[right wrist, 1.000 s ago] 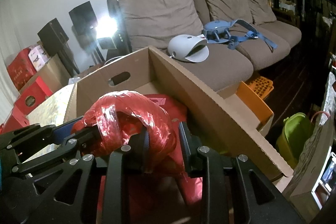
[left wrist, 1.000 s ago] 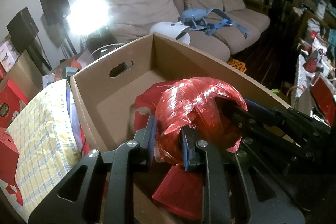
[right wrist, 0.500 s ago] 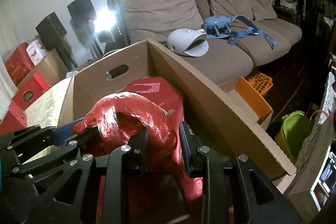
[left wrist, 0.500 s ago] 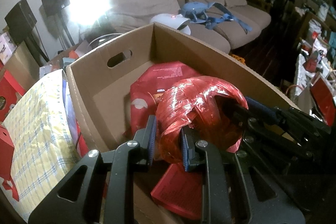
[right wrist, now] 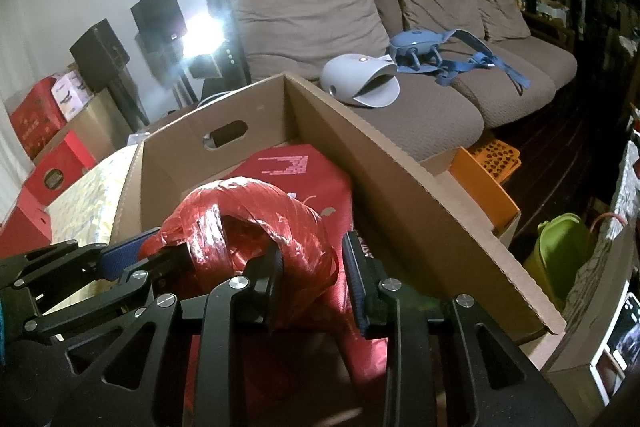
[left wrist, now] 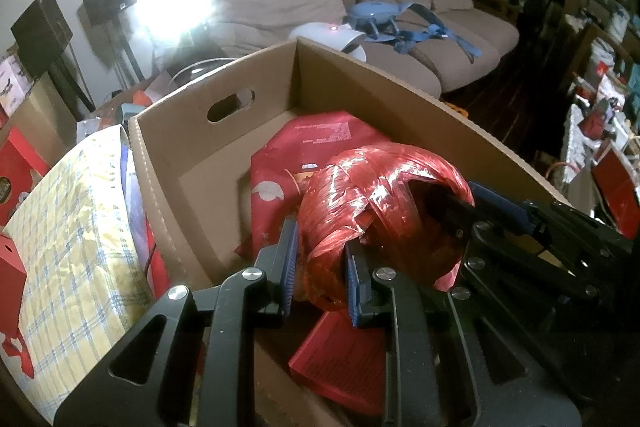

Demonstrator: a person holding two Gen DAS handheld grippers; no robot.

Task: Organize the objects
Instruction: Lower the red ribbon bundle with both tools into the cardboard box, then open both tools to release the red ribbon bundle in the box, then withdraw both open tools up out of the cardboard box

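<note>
A roll of shiny red plastic string (left wrist: 384, 195) hangs over an open cardboard box (left wrist: 400, 95). My left gripper (left wrist: 320, 259) is shut on the roll's lower near edge, its blue pads pressing from both sides. My right gripper (left wrist: 468, 201) comes in from the right. It has one finger inside the roll's hollow and the other outside, and it is shut on the rim. In the right wrist view the roll (right wrist: 248, 219) sits between my right gripper's (right wrist: 314, 267) fingers, with the left gripper (right wrist: 148, 253) at its left. Red packets (left wrist: 320, 135) lie in the box (right wrist: 380, 179).
A yellow checked bundle (left wrist: 68, 247) lies left of the box, beside red cartons (right wrist: 60, 171). Behind the box stands a brown sofa (right wrist: 440, 115) with a white shell-shaped device (right wrist: 356, 83) and a blue harness (right wrist: 440, 47) on it. An orange crate (right wrist: 492, 163) and a green container (right wrist: 560, 247) sit to the right.
Both grippers keep their hold on the roll. More of the red packet in the box shows behind the roll than a second ago.
</note>
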